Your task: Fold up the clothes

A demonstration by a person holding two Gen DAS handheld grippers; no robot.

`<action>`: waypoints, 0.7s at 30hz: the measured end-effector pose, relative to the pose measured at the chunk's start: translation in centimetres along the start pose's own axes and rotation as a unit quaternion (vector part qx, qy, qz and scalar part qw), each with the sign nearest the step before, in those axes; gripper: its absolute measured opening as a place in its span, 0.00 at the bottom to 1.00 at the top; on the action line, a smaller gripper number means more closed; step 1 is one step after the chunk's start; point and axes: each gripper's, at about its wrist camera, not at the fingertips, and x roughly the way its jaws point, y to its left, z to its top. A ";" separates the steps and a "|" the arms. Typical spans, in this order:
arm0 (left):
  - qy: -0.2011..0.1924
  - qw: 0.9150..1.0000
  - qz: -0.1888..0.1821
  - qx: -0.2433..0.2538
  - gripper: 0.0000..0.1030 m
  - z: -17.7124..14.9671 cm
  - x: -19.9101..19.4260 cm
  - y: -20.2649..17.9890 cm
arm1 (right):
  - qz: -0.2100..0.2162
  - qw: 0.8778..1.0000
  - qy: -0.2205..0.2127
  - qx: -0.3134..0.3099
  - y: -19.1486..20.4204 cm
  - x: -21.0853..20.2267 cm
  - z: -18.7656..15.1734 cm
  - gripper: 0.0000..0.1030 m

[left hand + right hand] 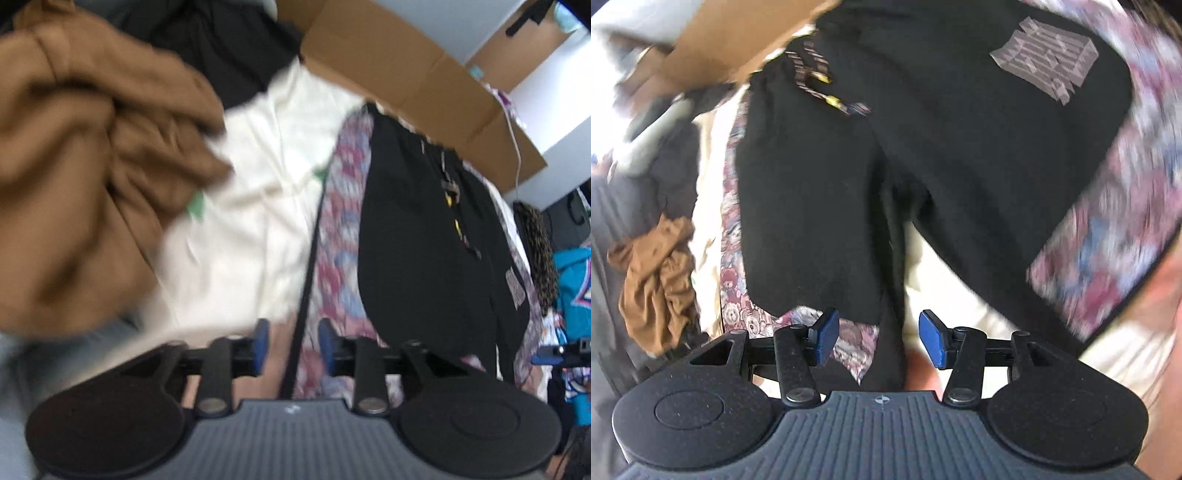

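Note:
Black sweatpants (942, 155) with a drawstring and a grey printed logo (1045, 70) lie spread on a patterned teddy-bear blanket (1108, 229). My right gripper (880, 336) hovers over the end of one trouser leg. Its blue pads (827, 334) stand apart and the black cloth lies between them without being pressed. In the left wrist view the sweatpants (424, 240) lie to the right. My left gripper (294, 345) is open over the blanket's (340, 221) dark edge strip (306, 280), holding nothing.
A crumpled brown garment (74, 166) is heaped at the left, beside a cream cloth (251, 206). An open cardboard box (406, 74) stands behind the clothes. A teal garment (576, 288) lies at the far right. The brown garment (653, 280) also shows left of my right gripper.

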 end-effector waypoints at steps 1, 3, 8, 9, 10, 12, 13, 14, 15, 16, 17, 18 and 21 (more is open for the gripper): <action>0.007 1.000 -0.005 -0.001 0.36 -0.6 0.6 0.1 | 0.002 1.000 0.003 0.013 -0.3 0.5 -0.6 0.53; 0.019 1.000 -0.012 -0.004 0.38 -1.6 1.5 0.3 | 0.002 0.999 0.005 0.032 -0.7 1.3 -1.8 0.53; 0.044 0.999 -0.010 -0.010 0.40 -3.5 2.9 1.2 | 0.044 0.989 0.004 0.143 -3.5 2.7 -4.1 0.55; 0.049 0.999 -0.011 -0.014 0.40 -3.8 3.0 1.5 | 0.056 0.988 0.002 0.144 -3.6 2.8 -4.4 0.58; 0.054 0.998 -0.013 -0.019 0.40 -4.1 3.1 1.7 | 0.069 0.987 0.000 0.144 -3.6 2.8 -4.7 0.62; 0.061 0.998 -0.016 -0.028 0.36 -4.8 3.3 2.0 | 0.074 0.985 0.012 0.156 -3.9 3.5 -5.1 0.62; 0.059 0.998 -0.016 -0.026 0.35 -5.0 3.3 2.1 | 0.074 0.983 0.021 0.169 -4.2 4.1 -5.2 0.62; 0.058 0.998 -0.016 -0.024 0.32 -5.2 3.3 2.0 | 0.076 0.981 0.024 0.179 -4.4 4.6 -5.3 0.62; 0.059 0.998 -0.017 -0.023 0.27 -5.3 3.3 2.1 | 0.078 0.979 0.028 0.188 -4.6 5.1 -5.4 0.62; 0.059 0.998 -0.017 -0.027 0.26 -5.3 3.3 2.3 | 0.080 0.976 0.031 0.198 -4.8 5.6 -5.5 0.62; 0.059 0.998 -0.016 -0.033 0.21 -5.3 3.3 2.5 | 0.089 0.973 0.035 0.210 -5.1 6.2 -5.6 0.60; 0.058 0.997 -0.016 -0.039 0.11 -5.2 3.3 2.7 | 0.096 0.970 0.042 0.220 -5.5 6.8 -5.8 0.47; 0.053 0.997 -0.018 -0.049 0.06 -5.2 3.0 3.1 | 0.095 0.967 0.054 0.232 -6.2 7.2 -6.3 0.02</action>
